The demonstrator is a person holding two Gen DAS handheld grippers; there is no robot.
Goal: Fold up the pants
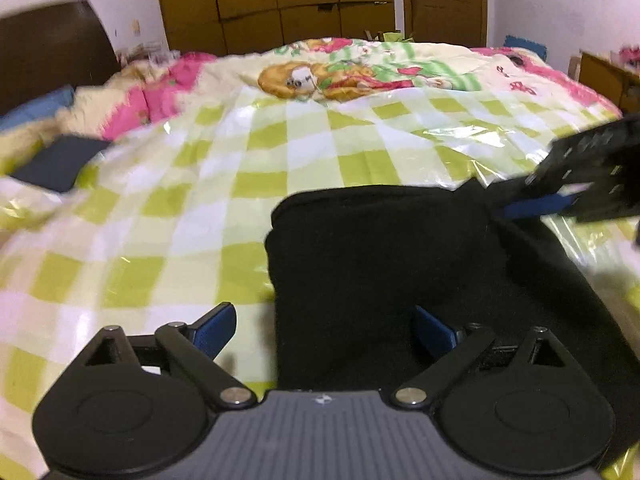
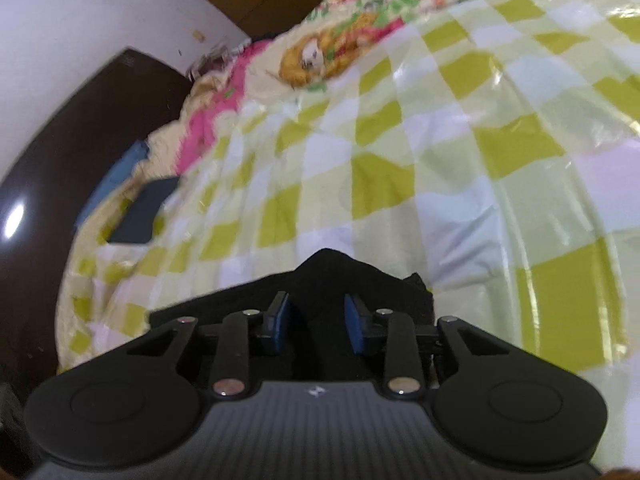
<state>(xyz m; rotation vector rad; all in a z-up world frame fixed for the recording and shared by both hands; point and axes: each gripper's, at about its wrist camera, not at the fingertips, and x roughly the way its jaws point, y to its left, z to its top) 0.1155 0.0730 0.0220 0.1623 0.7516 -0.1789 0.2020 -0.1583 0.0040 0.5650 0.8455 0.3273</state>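
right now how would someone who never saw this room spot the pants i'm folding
Find the bed under its green-and-white checked cover. On its near edge lies a thick folded bundle, the pants, next to the left gripper. They are the only solid black cloth; the small dark item by the pillows is flat and bluish.

Black pants (image 1: 384,264) — green-and-white checked bedcover (image 1: 256,168) — blue-padded claws.

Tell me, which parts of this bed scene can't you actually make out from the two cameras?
- Black pants: near part hidden behind the left gripper body, left wrist view.
- Right gripper: whether its pads touch the cloth is unclear, right wrist view.
- Dark flat item near the pillows: blurred, unidentifiable.
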